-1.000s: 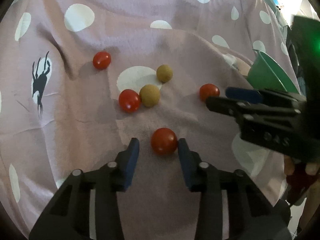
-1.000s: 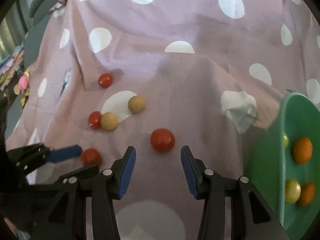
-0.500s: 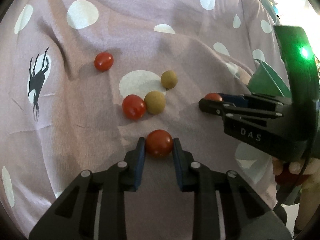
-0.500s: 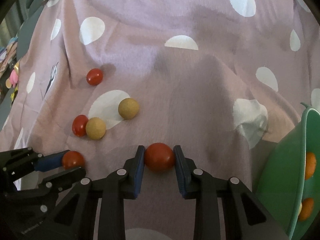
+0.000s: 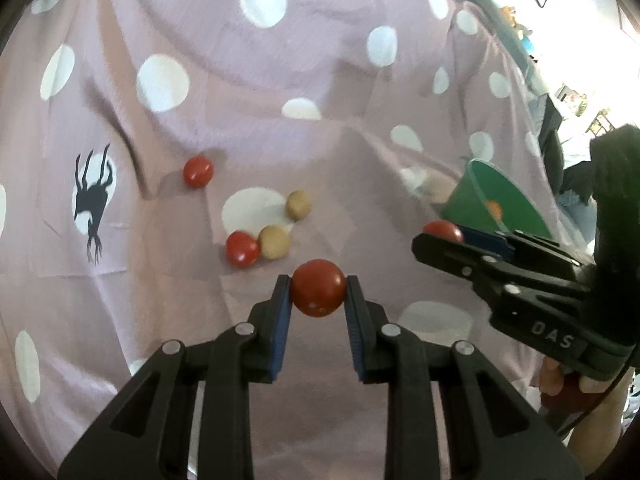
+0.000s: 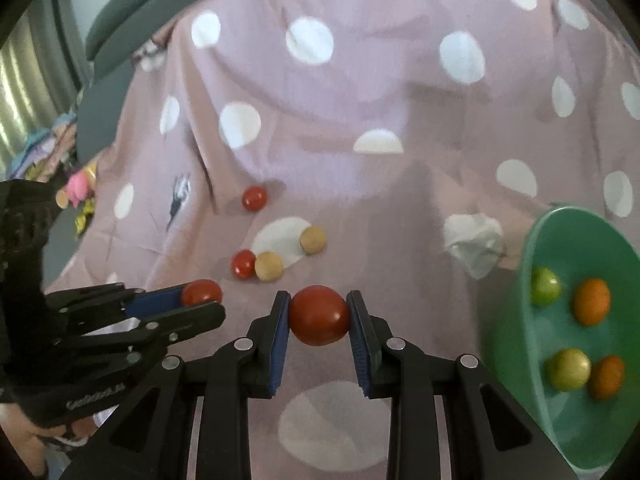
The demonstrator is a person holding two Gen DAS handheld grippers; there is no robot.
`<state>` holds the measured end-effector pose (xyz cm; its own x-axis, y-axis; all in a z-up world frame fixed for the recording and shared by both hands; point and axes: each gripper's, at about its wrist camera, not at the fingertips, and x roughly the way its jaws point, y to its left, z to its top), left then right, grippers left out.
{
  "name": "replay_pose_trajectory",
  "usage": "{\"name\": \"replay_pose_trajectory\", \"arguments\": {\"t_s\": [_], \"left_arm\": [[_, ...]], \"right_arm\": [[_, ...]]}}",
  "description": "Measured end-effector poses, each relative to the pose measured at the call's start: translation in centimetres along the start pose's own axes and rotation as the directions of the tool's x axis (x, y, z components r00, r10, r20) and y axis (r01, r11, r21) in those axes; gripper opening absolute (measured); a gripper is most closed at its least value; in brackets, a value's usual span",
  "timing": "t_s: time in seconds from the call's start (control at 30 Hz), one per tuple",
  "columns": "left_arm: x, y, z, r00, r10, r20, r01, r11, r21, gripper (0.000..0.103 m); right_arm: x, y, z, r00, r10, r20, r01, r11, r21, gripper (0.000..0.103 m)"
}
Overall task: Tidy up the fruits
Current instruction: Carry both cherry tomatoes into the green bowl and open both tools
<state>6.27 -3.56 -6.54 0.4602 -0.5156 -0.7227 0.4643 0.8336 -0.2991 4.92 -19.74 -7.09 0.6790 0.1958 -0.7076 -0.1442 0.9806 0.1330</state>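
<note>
My left gripper (image 5: 318,290) is shut on a red tomato (image 5: 318,287) and holds it above the spotted purple cloth (image 5: 256,128). My right gripper (image 6: 319,314) is shut on another red tomato (image 6: 319,314), also off the cloth. Each gripper shows in the other's view with its tomato: the right gripper (image 5: 444,234) at the right, the left gripper (image 6: 202,294) at the left. On the cloth lie two small red tomatoes (image 6: 254,198) (image 6: 243,263) and two tan round fruits (image 6: 269,266) (image 6: 313,240). A green bowl (image 6: 516,320) at the right holds several green and orange fruits.
A crumpled white tissue (image 6: 474,240) lies on the cloth just left of the bowl. The cloth is draped and wrinkled, with a grey sofa edge (image 6: 132,12) behind it. A hand (image 5: 554,376) grips the right gripper's handle at lower right.
Both grippers closed on their tomatoes, which lay on the cloth between open fingers a second ago, and have lifted them off the cloth. The loose fruits have stayed put.
</note>
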Motion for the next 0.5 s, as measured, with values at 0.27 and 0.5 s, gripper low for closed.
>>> {"name": "replay_pose_trajectory", "arguments": {"t_s": [0.27, 0.5], "left_arm": [[-0.5, -4.1, 2.5, 0.997, -0.063, 0.032, 0.061, 0.996, 0.062, 0.026], [1.5, -11.0, 4.5, 0.99, -0.138, 0.026, 0.13, 0.973, 0.192, 0.026]], "right_arm": [[-5.6, -3.7, 0.2, 0.99, -0.068, 0.123, 0.058, 0.995, 0.082, 0.03], [-8.7, -9.0, -1.5, 0.971, -0.188, 0.15, 0.155, 0.966, 0.205, 0.03]]}}
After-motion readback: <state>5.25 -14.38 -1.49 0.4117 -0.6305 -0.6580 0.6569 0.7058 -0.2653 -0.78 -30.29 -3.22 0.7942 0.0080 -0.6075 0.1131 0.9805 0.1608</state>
